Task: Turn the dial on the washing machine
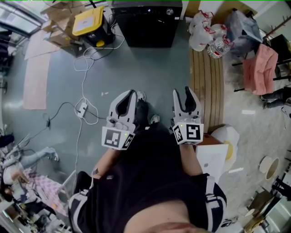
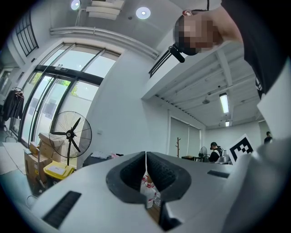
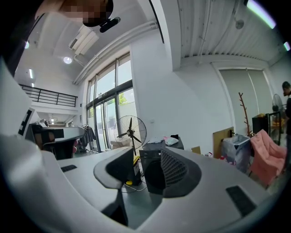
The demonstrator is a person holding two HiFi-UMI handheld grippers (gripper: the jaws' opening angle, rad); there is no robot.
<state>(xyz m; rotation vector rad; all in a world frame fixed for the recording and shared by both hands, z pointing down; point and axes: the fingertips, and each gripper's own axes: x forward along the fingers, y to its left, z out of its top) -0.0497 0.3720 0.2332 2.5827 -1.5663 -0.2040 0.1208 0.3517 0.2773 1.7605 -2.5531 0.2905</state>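
Observation:
The washing machine (image 1: 148, 22) is a black box against the far wall, several steps ahead of me. A small round dial (image 1: 169, 12) shows on its top right corner. My left gripper (image 1: 131, 94) is held out at waist height with its jaws together and nothing in them; in the left gripper view its pads (image 2: 146, 157) meet in a thin line. My right gripper (image 1: 182, 93) is beside it with its jaws apart and empty. In the right gripper view the distant washing machine (image 3: 152, 177) appears through the gap of the right gripper (image 3: 146, 158).
White cables (image 1: 84, 68) and a power strip (image 1: 82, 108) lie on the grey floor to the left. A yellow-lidded box (image 1: 88, 20) stands left of the machine. A wooden slatted panel (image 1: 207, 82) and bagged bottles (image 1: 209, 32) are to the right. A standing fan (image 3: 131, 132) is nearby.

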